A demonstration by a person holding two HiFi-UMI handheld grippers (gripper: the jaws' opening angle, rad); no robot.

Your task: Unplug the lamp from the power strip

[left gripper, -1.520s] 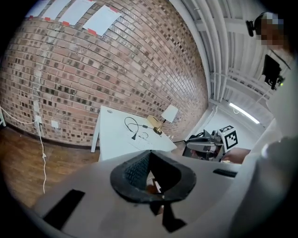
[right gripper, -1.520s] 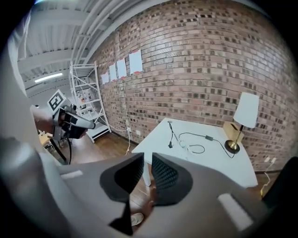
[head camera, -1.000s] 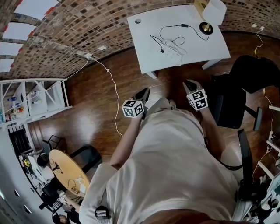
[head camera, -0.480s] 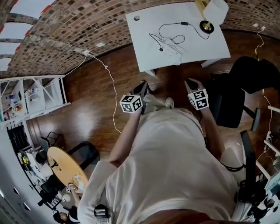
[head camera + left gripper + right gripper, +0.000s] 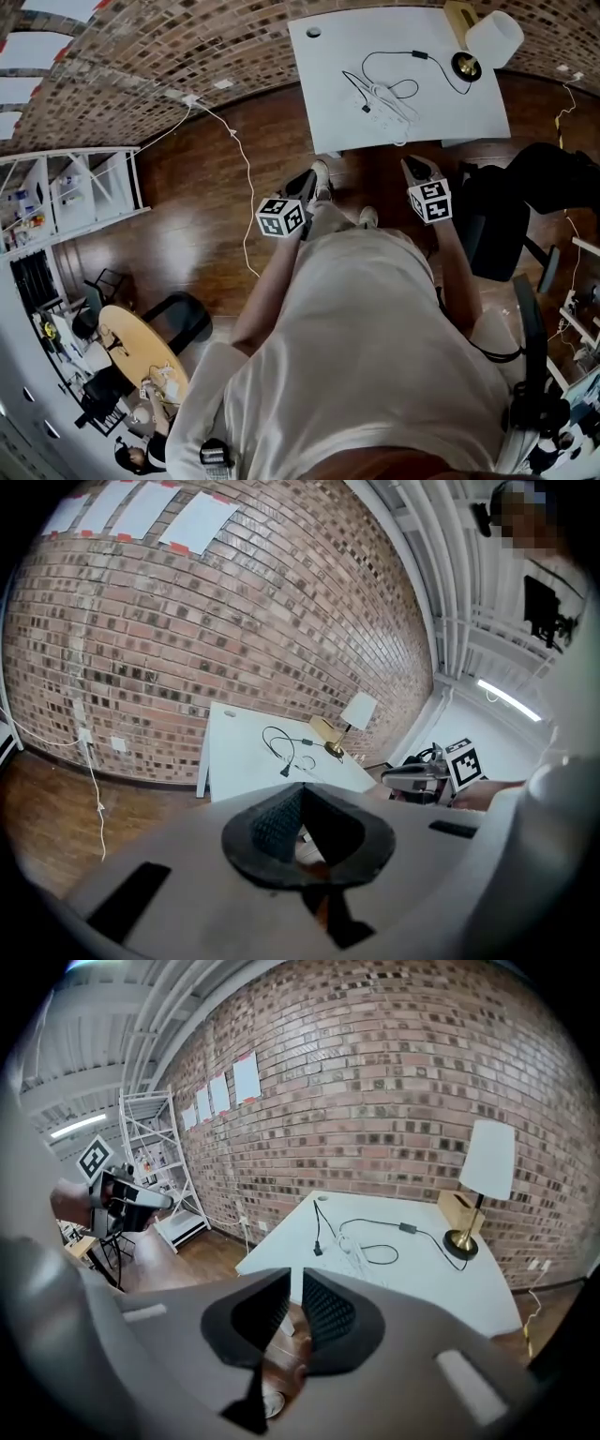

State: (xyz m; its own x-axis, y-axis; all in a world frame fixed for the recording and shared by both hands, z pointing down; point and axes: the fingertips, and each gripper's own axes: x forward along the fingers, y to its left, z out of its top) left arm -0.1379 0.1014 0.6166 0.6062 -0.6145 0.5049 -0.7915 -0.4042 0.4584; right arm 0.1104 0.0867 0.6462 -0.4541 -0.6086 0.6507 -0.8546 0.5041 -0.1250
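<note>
Head view: up over the person's shoulders, staring steeply down; the worktop (image 5: 328,84) sits far off at the frame's top, both tools short of its near edge.
Left gripper view: riding the left tool (image 5: 300,803), looking along the jaws at the worktop from off its left front corner, well back.
Right gripper view: on the right tool (image 5: 291,1302), facing the worktop's front edge, nearer than the left camera.
Shared by all three: the worktop top and the lamp (image 5: 492,37) at its far right corner.
Gripper views share: the brick wall (image 5: 375,1082) behind the worktop, and each catches the other tool beside it.
</note>
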